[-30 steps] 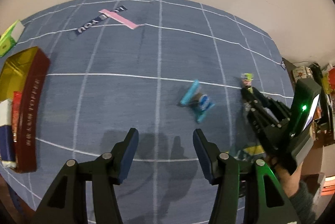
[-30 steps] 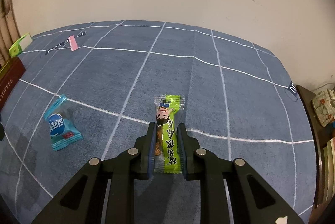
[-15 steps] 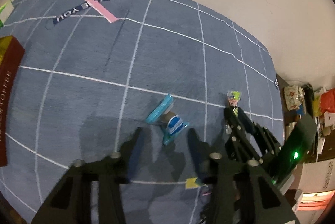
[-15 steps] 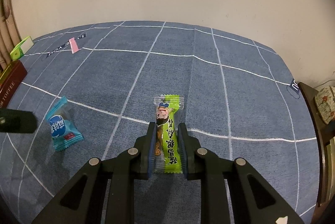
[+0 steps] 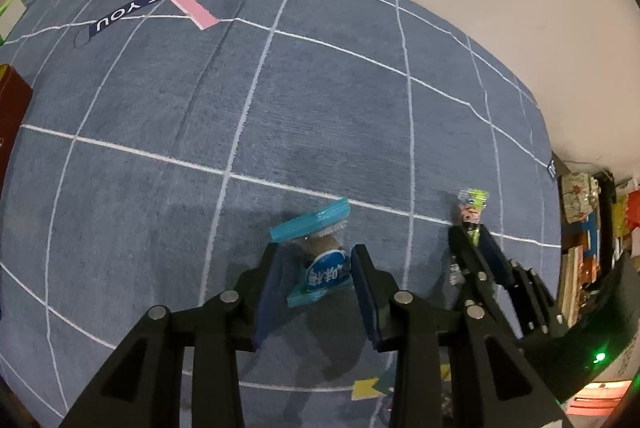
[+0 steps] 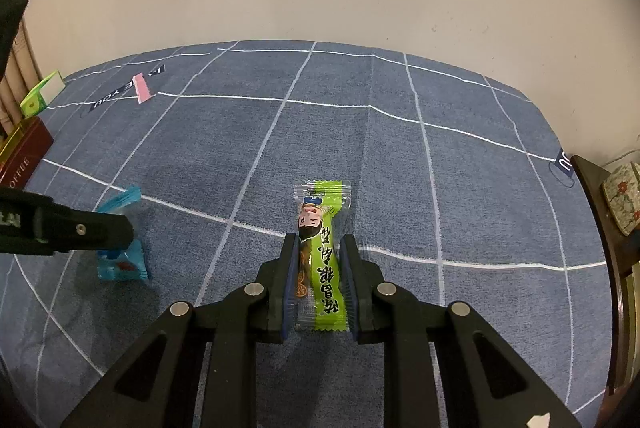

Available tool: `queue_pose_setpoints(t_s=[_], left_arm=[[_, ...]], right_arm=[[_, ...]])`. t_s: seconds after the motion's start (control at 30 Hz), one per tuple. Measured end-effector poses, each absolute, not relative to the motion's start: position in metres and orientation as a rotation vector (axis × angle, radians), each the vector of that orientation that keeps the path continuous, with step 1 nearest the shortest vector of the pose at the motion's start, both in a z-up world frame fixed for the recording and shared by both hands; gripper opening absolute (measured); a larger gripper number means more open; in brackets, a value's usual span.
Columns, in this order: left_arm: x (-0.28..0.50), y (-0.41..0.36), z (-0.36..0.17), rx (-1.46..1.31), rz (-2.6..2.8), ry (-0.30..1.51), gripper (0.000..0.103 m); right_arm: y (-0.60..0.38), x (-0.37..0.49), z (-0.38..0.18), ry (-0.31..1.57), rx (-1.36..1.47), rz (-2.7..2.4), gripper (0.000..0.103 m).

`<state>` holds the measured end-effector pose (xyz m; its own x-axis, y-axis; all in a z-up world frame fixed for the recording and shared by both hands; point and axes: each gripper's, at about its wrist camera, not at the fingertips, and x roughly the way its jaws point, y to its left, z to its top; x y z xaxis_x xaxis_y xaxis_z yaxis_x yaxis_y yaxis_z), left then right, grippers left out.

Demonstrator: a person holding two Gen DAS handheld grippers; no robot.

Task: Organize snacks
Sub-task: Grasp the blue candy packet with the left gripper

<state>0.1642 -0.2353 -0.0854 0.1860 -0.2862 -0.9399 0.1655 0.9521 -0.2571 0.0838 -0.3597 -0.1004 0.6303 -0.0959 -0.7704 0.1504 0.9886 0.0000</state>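
Observation:
A blue snack packet (image 5: 326, 274) lies on the blue grid-lined carpet (image 5: 280, 100). My left gripper (image 5: 315, 260) points steeply down over it, its jaws closing with the packet between them and the pads touching its sides. In the right wrist view the left gripper's fingers (image 6: 104, 228) cover most of the blue packet (image 6: 120, 266). My right gripper (image 6: 319, 248) is shut on a long green snack stick (image 6: 326, 276), which rests on the carpet. The left wrist view shows this right gripper (image 5: 472, 234) and the green snack stick (image 5: 472, 198) to the right.
A dark red toffee box (image 6: 24, 156) and a green-and-white carton (image 6: 40, 94) sit at the carpet's left edge. A pink strip (image 5: 186, 3) crosses a printed label at the far side. Cluttered shelves (image 5: 580, 228) stand to the right. A plain wall rises behind.
The left gripper came down and across to the blue packet and narrowed its jaws around it. The right gripper stayed still, holding the green stick.

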Motion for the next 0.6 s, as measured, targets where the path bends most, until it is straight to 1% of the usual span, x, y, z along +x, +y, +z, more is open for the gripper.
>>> queue_pose_setpoints(t_s=[0.03, 0.2, 0.6], left_arm=[[0.163, -0.235, -0.085, -0.099, -0.332, 1.343, 0.026], [0.158, -0.229, -0.082, -0.021, -0.344, 1.307, 0.026], [0.145, -0.197, -0.060, 0.012, -0.354, 1.262, 0.025]], right_arm=[[-0.360, 0.084, -0.101, 0.878, 0.067, -0.141, 0.019], [-0.360, 0.084, -0.101, 0.878, 0.066, -0.141, 0.019], [-0.353, 0.085, -0.101, 0.881, 0.018, -0.162, 0.019]])
